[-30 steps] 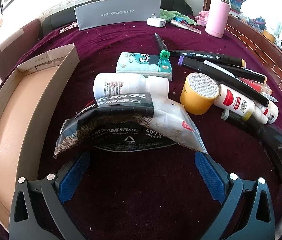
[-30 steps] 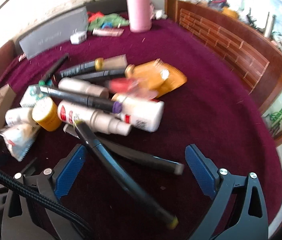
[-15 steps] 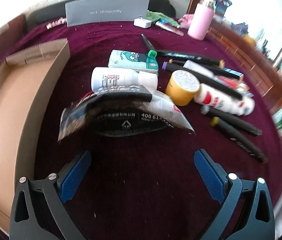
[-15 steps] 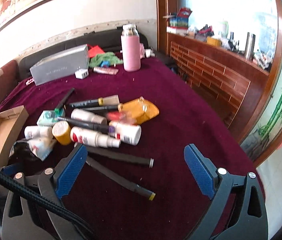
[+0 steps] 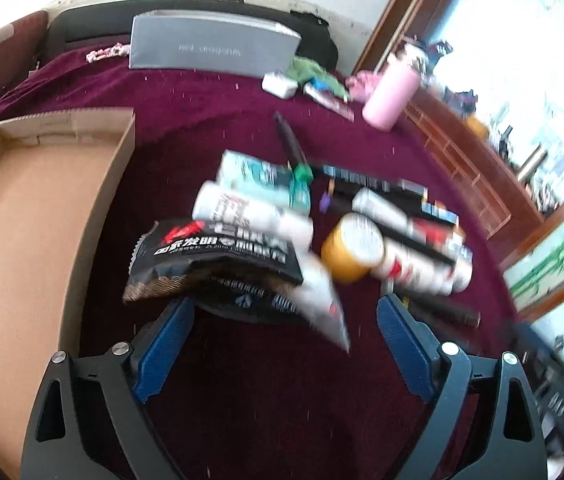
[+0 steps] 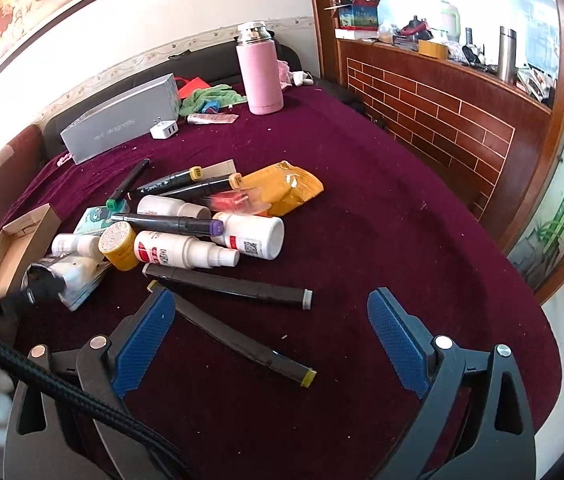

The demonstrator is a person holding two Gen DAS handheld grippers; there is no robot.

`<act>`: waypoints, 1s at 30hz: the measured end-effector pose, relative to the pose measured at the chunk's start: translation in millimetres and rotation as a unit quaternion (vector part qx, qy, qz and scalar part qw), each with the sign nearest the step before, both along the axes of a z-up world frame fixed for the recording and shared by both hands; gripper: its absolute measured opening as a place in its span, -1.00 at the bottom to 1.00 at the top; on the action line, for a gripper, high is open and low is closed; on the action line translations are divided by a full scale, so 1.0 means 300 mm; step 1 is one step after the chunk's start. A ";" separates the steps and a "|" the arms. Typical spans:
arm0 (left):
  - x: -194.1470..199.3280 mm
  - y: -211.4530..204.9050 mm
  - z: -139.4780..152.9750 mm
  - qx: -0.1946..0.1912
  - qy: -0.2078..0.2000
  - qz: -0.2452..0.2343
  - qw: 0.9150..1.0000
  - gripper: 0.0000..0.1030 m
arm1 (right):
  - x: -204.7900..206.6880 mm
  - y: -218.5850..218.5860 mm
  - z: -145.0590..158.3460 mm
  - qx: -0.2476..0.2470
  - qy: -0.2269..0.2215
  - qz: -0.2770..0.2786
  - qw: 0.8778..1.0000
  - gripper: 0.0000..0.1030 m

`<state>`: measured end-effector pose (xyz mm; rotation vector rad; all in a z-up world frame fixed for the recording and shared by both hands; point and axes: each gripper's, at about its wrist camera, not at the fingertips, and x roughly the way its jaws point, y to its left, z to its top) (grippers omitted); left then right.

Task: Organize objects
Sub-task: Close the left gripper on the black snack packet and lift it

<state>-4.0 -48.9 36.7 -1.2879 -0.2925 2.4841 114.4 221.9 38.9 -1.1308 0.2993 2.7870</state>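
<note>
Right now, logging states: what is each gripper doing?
Left gripper: open, holding nothing.
Right gripper: open, holding nothing.

Grey box point(image 6: 122, 124) far ahead of the right fingers: pale lettering, reads roughly "red dragonfly"; blurred to nothing in the left view. Black snack bag point(image 5: 218, 260) just ahead of the left fingers: white Chinese characters, too smeared to read. White bottle point(image 6: 256, 234) ahead of the right fingers: QR code label, text unreadable.
</note>
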 end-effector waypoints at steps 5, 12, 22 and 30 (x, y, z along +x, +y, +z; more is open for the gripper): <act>-0.052 0.020 -0.066 0.054 -0.063 -0.036 0.996 0.73 | 0.010 0.029 -0.003 -0.011 0.001 -0.008 1.000 0.90; -0.021 0.044 -0.064 -0.003 -0.077 0.022 0.997 0.73 | 0.008 0.037 0.003 -0.020 0.003 -0.005 1.000 0.90; -0.055 0.059 -0.062 -0.005 -0.052 0.043 0.998 -0.09 | 0.009 0.014 0.002 -0.024 0.002 0.004 1.000 0.90; 0.056 -0.001 -0.043 0.022 -0.043 -0.009 0.999 -0.60 | 0.012 -0.005 0.001 -0.018 -0.003 0.001 1.000 0.90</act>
